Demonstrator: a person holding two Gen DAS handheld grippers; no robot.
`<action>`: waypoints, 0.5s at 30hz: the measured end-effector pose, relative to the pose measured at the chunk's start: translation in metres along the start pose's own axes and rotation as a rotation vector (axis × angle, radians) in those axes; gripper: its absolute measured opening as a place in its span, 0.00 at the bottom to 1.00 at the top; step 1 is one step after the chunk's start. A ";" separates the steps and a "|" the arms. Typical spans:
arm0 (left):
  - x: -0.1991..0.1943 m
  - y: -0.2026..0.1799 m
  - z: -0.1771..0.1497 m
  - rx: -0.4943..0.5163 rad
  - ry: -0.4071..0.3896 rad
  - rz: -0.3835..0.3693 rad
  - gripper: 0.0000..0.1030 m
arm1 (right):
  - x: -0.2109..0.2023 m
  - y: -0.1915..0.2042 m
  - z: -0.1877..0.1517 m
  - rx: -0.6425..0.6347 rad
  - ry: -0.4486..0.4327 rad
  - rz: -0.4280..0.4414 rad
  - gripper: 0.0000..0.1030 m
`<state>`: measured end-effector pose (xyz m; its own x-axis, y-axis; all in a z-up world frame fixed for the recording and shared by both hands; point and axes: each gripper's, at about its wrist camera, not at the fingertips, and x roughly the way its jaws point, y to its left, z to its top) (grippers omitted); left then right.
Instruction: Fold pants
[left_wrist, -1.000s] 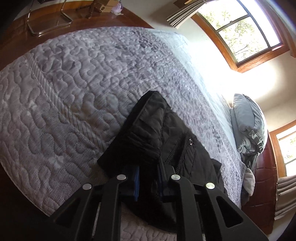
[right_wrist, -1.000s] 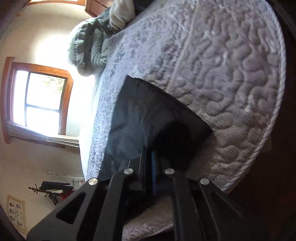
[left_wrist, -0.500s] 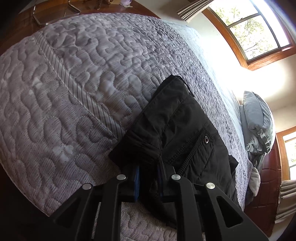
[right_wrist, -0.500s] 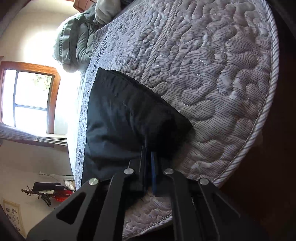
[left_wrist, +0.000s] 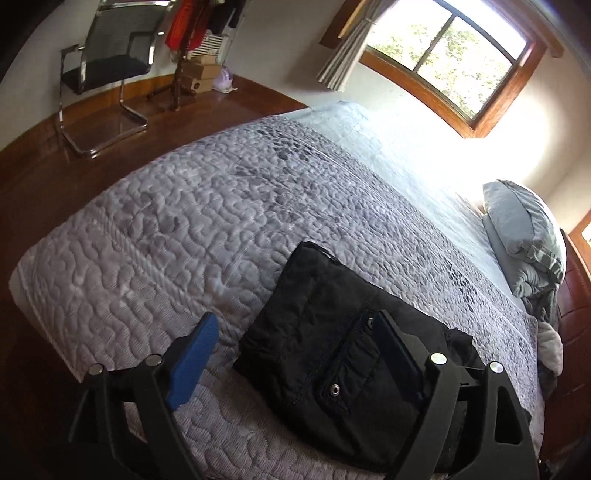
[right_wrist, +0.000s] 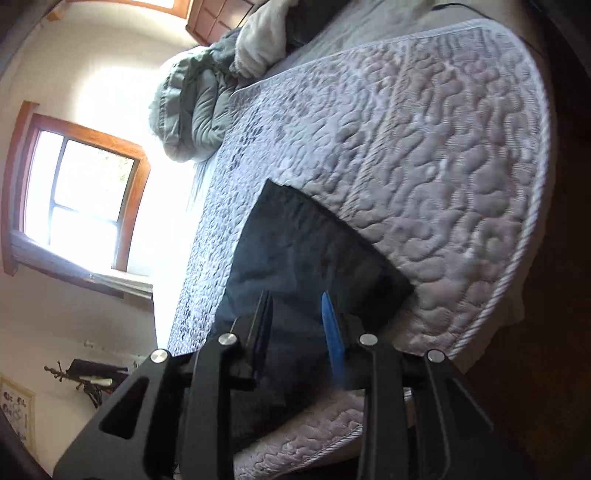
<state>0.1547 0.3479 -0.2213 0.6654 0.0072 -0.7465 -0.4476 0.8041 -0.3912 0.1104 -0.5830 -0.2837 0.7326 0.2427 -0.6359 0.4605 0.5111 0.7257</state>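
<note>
The black pants (left_wrist: 332, 354) lie folded in a compact stack on the grey quilted bed (left_wrist: 207, 221), near its front edge; a pocket with a metal snap faces up. My left gripper (left_wrist: 295, 328) is open and empty just above the stack's near edge, one blue pad over the quilt, the other finger over the pocket. In the right wrist view the pants (right_wrist: 295, 251) show as a smooth dark panel. My right gripper (right_wrist: 295, 310) is open and empty, its fingers over the pants' near end.
Grey pillows and a bunched blanket (left_wrist: 524, 236) lie at the head of the bed. A black chair (left_wrist: 103, 70) and a coat stand are on the wooden floor (left_wrist: 48, 166) beyond the bed's far side. The bed's corded edge (right_wrist: 517, 258) runs beside the pants.
Both grippers were shut on the pants' edge and have opened and let go. The pants now rest folded on the bed, and both grippers have pulled back slightly.
</note>
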 end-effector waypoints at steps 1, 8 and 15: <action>0.010 -0.009 -0.001 0.027 0.023 -0.014 0.86 | 0.010 0.005 -0.001 -0.010 0.021 0.005 0.27; 0.085 -0.016 -0.027 0.114 0.213 0.109 0.86 | 0.059 -0.036 0.002 0.077 0.132 -0.115 0.00; 0.082 0.012 -0.033 -0.012 0.223 0.061 0.92 | -0.001 -0.056 0.002 0.157 -0.020 -0.012 0.51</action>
<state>0.1843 0.3384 -0.3051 0.4892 -0.0765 -0.8688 -0.4909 0.7992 -0.3468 0.0850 -0.6136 -0.3235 0.7357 0.2199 -0.6406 0.5411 0.3779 0.7512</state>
